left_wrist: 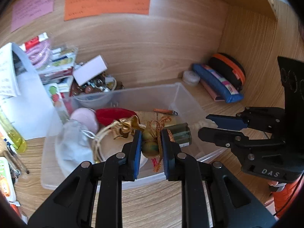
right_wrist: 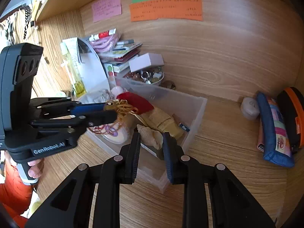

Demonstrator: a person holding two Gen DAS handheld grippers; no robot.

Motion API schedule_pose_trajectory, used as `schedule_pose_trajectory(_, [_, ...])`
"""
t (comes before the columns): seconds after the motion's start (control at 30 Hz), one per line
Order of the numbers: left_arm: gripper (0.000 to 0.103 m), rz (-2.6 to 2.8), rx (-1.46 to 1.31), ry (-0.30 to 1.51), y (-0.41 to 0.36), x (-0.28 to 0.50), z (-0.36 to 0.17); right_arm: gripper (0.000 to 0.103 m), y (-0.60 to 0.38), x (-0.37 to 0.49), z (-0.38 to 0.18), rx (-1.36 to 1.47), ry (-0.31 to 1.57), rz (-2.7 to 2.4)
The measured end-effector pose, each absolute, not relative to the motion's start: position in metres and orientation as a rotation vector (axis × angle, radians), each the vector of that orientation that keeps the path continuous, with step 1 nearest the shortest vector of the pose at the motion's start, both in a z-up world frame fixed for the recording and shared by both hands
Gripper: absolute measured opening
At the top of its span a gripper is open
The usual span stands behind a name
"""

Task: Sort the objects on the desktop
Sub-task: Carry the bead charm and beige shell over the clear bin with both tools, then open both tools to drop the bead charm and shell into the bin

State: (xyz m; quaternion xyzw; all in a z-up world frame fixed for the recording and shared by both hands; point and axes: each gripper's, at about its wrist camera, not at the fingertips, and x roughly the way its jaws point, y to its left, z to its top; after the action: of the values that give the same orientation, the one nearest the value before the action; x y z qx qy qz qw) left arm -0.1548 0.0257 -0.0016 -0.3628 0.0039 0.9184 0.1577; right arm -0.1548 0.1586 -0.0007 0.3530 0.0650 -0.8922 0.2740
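Observation:
My left gripper [left_wrist: 151, 135] is shut on a gold bell ornament [left_wrist: 149, 148] tied with gold ribbon, held over the clear plastic bin [left_wrist: 133, 92]. In the right wrist view, that left gripper [right_wrist: 112, 111] carries the ornament [right_wrist: 122, 106] above the bin's left part. A beige seashell [right_wrist: 149, 134] sits pinched in my right gripper [right_wrist: 151, 139], just above the bin's near wall [right_wrist: 197, 112]. The left wrist view shows the right gripper [left_wrist: 204, 125] at the bin's right end. The bin holds a red fabric piece [left_wrist: 114, 114], a pink round thing [left_wrist: 85, 118] and a green cylinder [left_wrist: 180, 134].
A blue pencil case [right_wrist: 273, 127], a black-and-orange case [right_wrist: 292, 114] and a white round case [right_wrist: 248, 107] lie at the right wall. Books, a white box [right_wrist: 146, 61], a trinket bowl [right_wrist: 152, 77] and a yellow bottle [right_wrist: 76, 79] crowd the back left. A hand [right_wrist: 35, 169] grips the left handle.

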Motion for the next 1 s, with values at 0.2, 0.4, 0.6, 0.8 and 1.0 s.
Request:
schedule_pose_trajectory(0.2, [0.019,2.606,-1.070,0.035,0.032,-0.160,-0.014,0.022,0.152,-0.155,-0.009,0.959,0.229,-2.394])
schedule_pose_trajectory(0.4, [0.019,2.606,-1.092,0.052,0.034,-0.161,-0.020,0.022,0.151,-0.161,-0.015,0.985,0.254,-2.405])
schedule_pose_trajectory(0.6, [0.019,2.612,-1.085,0.055,0.033,-0.160,-0.020,0.022,0.151,-0.163,-0.017,0.991,0.267,-2.416])
schedule_pose_trajectory(0.8, [0.019,2.622,-1.078,0.054,0.032,-0.158,-0.017,0.022,0.149,-0.163,-0.015,1.000,0.276,-2.413])
schedule_pose_trajectory(1.0, [0.022,2.635,-1.055,0.026,0.028,-0.153,-0.010,0.025,0.147,-0.161,-0.015,1.006,0.301,-2.414])
